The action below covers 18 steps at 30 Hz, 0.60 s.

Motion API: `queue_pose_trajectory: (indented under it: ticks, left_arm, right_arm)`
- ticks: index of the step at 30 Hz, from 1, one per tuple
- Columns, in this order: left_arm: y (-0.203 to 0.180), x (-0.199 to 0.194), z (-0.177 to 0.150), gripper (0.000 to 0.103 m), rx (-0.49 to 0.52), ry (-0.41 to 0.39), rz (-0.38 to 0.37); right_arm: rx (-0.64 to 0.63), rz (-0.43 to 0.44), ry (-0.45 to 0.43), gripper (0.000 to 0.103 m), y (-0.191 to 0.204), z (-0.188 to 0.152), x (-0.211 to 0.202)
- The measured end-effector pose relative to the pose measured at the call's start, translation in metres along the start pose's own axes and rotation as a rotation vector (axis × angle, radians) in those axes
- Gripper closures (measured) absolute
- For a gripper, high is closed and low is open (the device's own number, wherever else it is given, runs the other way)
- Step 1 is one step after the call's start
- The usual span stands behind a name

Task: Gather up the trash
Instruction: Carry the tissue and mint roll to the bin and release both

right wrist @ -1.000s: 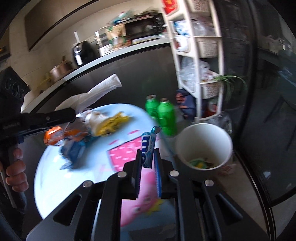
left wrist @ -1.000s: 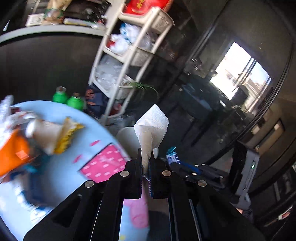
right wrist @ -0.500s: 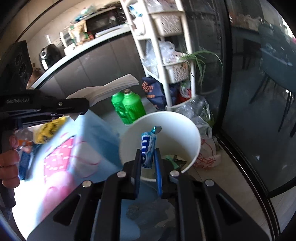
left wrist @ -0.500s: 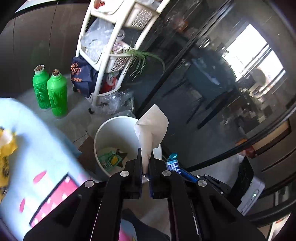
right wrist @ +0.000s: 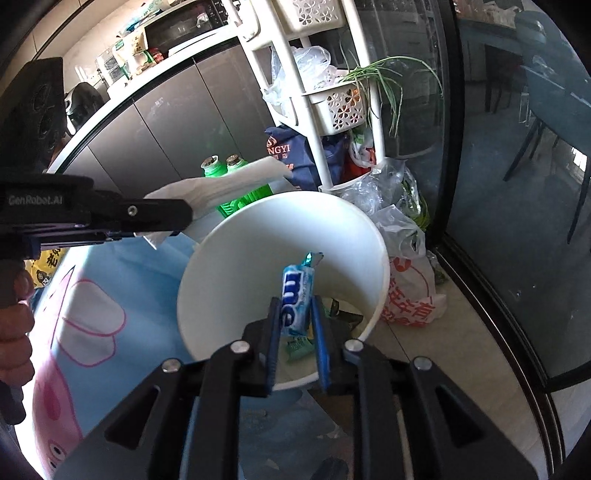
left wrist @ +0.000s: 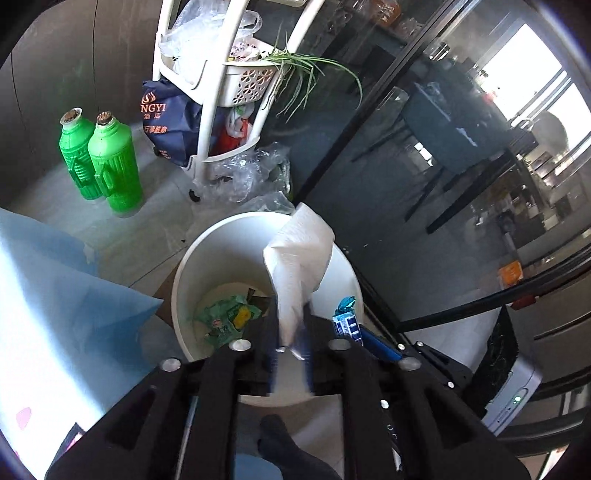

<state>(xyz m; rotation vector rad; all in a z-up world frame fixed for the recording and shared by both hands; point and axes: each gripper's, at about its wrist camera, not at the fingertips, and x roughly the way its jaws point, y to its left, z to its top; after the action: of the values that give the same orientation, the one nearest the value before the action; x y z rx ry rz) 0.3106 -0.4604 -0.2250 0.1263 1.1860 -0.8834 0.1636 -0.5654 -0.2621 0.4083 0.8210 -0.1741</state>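
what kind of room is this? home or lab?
Most likely a home kitchen and dining corner. A counter carries a microwave and food packets, a white storage rack holds plastic bags, and a white trash bin stands on the tiled floor beside glass doors.

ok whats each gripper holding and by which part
Left gripper: white napkin, lower end. Right gripper: blue candy wrapper, lower end. Both jaws opening over the white bin.

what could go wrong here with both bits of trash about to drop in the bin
1. The napkin between the opening left gripper pads is light and leans toward the white bin's far rim; it might drift out onto the floor.
2. The candy wrapper in the opening right gripper may cling to one pad rather than fall.
3. Both grippers crowd one bin and might knock together.
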Motion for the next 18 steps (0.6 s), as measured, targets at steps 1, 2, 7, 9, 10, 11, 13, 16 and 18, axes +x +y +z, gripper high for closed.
queue_pose_trajectory:
  ticks: [1, 2, 7, 9, 10, 11, 13, 16, 18]
  left_arm:
    - [-0.002, -0.002, -0.002, 0.069, 0.000, -0.007, 0.012]
    - [-0.001, -0.002, -0.001, 0.063, 0.003, -0.016, 0.019]
    - [-0.001, -0.008, 0.004, 0.053, 0.018, -0.042, 0.037]
    - [-0.002, -0.015, 0.004, 0.043, 0.021, -0.069, 0.051]
    - [-0.002, -0.020, 0.004, 0.037, 0.025, -0.088, 0.058]
    - [-0.002, -0.026, 0.004, 0.032, 0.027, -0.106, 0.065]
    - [-0.001, -0.038, 0.003, 0.022, 0.022, -0.139, 0.080]
    - [0.000, -0.059, 0.000, 0.008, 0.013, -0.200, 0.118]
    - [0.001, -0.067, -0.002, 0.008, 0.005, -0.208, 0.123]
  right_arm:
    - [-0.002, -0.002, -0.003, 0.074, -0.001, 0.000, 0.002]
    - [-0.004, 0.001, -0.006, 0.071, -0.001, 0.000, 0.003]
    - [-0.048, 0.000, -0.011, 0.053, 0.003, -0.002, 0.004]
    - [-0.055, 0.009, -0.021, 0.042, 0.005, -0.003, 0.002]
    - [-0.059, 0.011, -0.029, 0.033, 0.006, -0.003, 0.000]
    - [-0.067, 0.016, -0.041, 0.030, 0.008, -0.004, -0.004]
    - [-0.077, 0.022, -0.054, 0.015, 0.011, -0.003, -0.008]
    - [-0.080, 0.032, -0.076, 0.003, 0.019, -0.001, -0.018]
    - [-0.085, 0.035, -0.078, 0.003, 0.024, 0.001, -0.024]
